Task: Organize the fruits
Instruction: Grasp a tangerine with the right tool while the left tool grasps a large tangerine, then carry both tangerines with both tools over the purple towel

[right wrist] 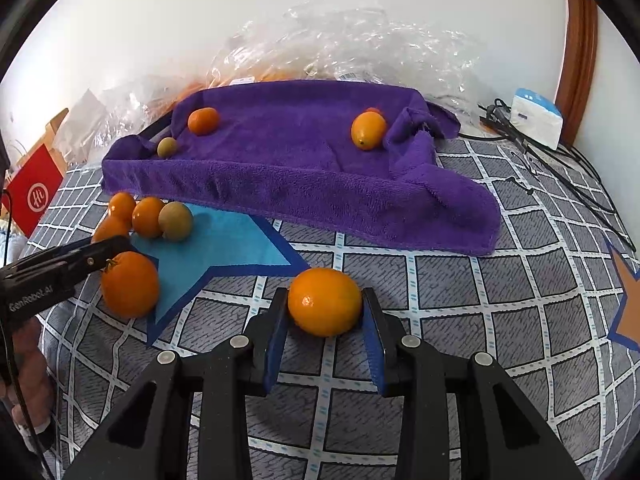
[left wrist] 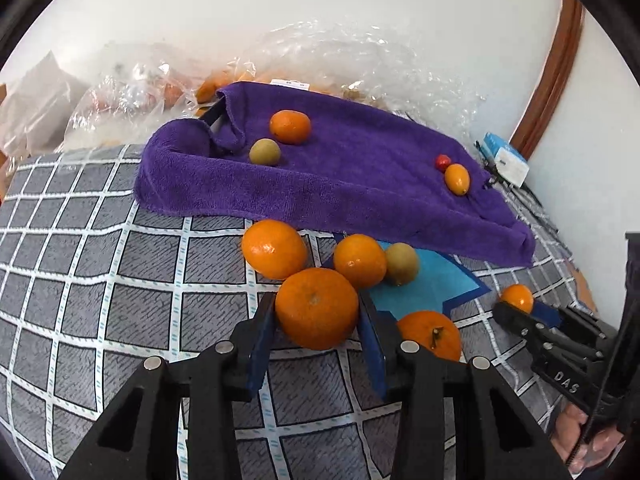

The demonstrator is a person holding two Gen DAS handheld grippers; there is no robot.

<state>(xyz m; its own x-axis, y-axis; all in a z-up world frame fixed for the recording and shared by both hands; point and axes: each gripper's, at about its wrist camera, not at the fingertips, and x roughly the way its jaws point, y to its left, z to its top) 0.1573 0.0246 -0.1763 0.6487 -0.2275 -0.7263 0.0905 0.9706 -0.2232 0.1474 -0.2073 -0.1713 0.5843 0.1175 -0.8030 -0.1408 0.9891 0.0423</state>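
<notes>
Grid bedspread [left wrist: 100, 280] — clear bags [left wrist: 132, 92] blur contents; tomato [right wrist: 373, 111] half-hidden behind kumquat [right wrist: 368, 130].

The towel [right wrist: 304, 168] ahead of both grippers is thick purple terry cloth, fuzzy and matt, with a stitched hem. Under it lies a bedsheet [left wrist: 100, 280] of printed woven cloth, dull and slightly wrinkled. The mandarin [left wrist: 316, 308] between the left gripper's [left wrist: 318, 318] fingers has waxy, finely dimpled peel with a soft sheen; the orange [right wrist: 325, 301] in the right gripper [right wrist: 325, 312] looks smoother and glossier. Both grippers are matt black plastic with blue rubbery pads [right wrist: 276, 344] and shiny metal pins. Behind the towel, clear plastic bags [right wrist: 352, 40] are crinkled and glinting. A varnished wooden frame [left wrist: 552, 76] stands far right.
</notes>
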